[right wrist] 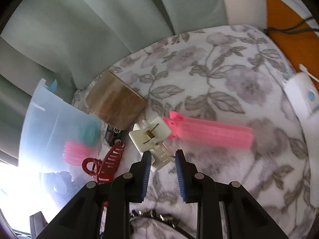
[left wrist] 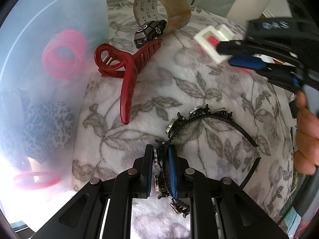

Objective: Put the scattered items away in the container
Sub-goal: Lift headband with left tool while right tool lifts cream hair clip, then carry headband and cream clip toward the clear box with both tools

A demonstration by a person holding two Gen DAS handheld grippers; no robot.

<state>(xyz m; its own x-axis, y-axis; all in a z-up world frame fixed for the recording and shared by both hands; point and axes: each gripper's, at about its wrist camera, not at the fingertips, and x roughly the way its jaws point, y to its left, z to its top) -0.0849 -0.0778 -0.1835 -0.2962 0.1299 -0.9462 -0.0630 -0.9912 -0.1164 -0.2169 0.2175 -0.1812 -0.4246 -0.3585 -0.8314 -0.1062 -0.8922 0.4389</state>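
My left gripper [left wrist: 162, 155] is shut on a black studded headband [left wrist: 211, 117] lying on the floral blanket. The translucent container [left wrist: 39, 39] stands to its left, holding pink coil ties [left wrist: 63, 54], a leopard scrunchie [left wrist: 47, 125] and a pink band. A dark red claw clip [left wrist: 127, 73], a black toy car [left wrist: 149, 31] and a tape roll [left wrist: 162, 10] lie beyond. My right gripper [right wrist: 161, 156] is open around the white end of a white-and-pink hair clip [right wrist: 151, 137], which also shows in the left wrist view [left wrist: 211, 41]. The clip's pink part [right wrist: 211, 133] points right.
The container [right wrist: 49, 119] sits left of the right gripper, with the red claw clip [right wrist: 105, 163], toy car [right wrist: 112, 136] and tape roll [right wrist: 117, 103] beside it. A white object [right wrist: 303, 97] lies at the blanket's right edge. A green curtain hangs behind.
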